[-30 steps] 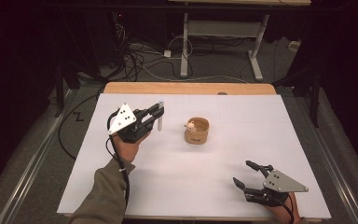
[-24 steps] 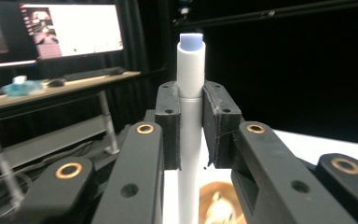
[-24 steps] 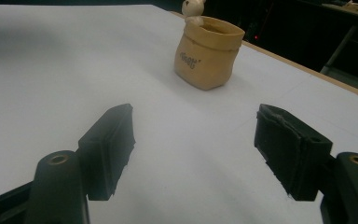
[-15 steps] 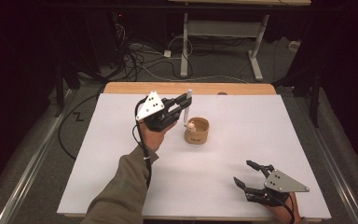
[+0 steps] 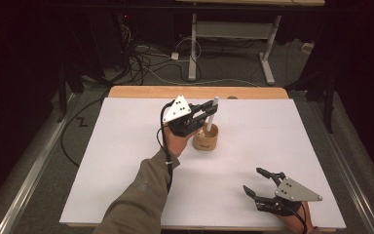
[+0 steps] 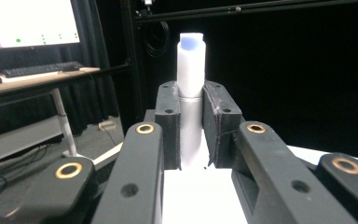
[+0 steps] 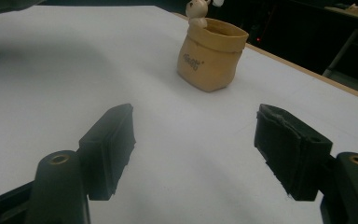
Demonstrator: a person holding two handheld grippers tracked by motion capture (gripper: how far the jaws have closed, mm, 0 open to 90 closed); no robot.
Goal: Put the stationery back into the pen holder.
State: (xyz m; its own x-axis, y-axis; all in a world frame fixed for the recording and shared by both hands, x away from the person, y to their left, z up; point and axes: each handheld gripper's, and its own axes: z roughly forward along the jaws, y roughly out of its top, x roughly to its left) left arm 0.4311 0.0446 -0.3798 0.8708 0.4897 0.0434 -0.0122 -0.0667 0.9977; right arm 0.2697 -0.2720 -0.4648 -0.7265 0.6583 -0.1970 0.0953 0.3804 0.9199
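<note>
Between the black jaws of the left gripper (image 6: 191,135), a white cylindrical marker (image 6: 190,93) is clamped upright, the pads pressed against its barrel on both sides and its capped end rising above them. Seen from the high view, this left gripper (image 5: 209,111) holds the marker (image 5: 211,114) directly above the tan cup (image 5: 205,138), with the marker's lower end at or just inside the cup's rim; whether it touches the cup cannot be told. The cup stands near the middle of the white table (image 5: 126,161). At the near right corner of the table, the right gripper (image 5: 259,183) rests with its jaws spread wide and nothing between them; its own view shows the cup (image 7: 211,55) well ahead of the jaws.
</note>
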